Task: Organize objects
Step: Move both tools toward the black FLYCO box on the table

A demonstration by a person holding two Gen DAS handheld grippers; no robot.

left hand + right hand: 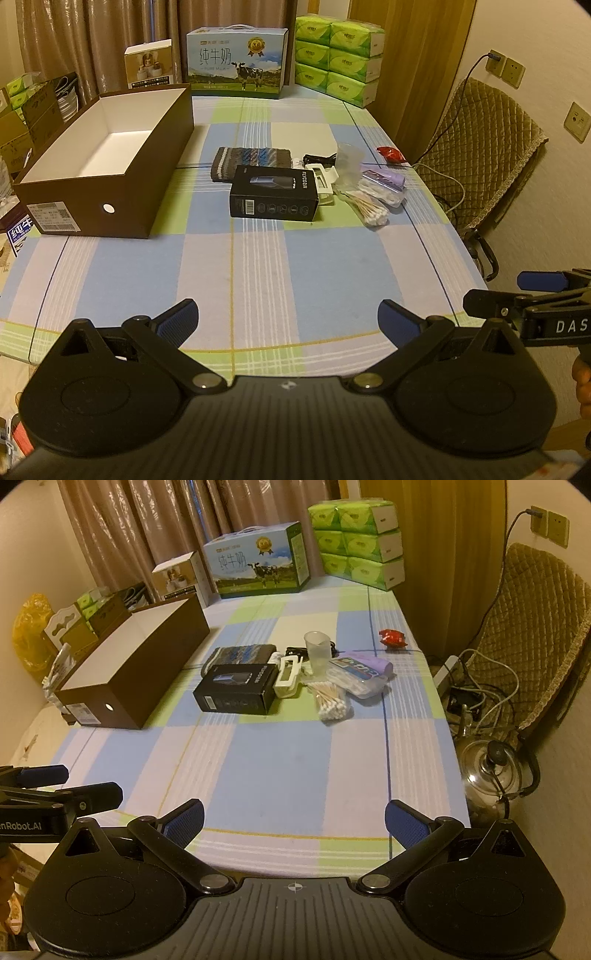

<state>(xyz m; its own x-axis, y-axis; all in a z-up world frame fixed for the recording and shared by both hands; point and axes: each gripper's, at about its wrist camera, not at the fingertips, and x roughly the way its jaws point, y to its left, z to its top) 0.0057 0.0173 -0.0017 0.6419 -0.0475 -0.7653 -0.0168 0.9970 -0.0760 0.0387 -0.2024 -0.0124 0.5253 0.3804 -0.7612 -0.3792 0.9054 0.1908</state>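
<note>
An open brown cardboard box (110,173) (147,672) with a white inside stands empty at the table's left. To its right lies a cluster: a black shaver box (275,195) (240,688), a striped knitted cloth (251,162) (240,653), a white clip (325,182) (288,675), a clear plastic cup (349,157) (317,651), a bag of cotton swabs (371,210) (332,701), a purple packet (384,181) (364,672) and a red wrapper (389,154) (393,638). My left gripper (286,319) (70,784) and right gripper (295,821) (517,291) hover open and empty over the near table edge.
A milk carton case (236,62) (258,563), stacked green tissue packs (336,59) (358,542) and a small white box (149,66) stand at the table's far end. A padded chair (532,635), cables and a steel kettle (491,771) are right of the checked tablecloth (258,266).
</note>
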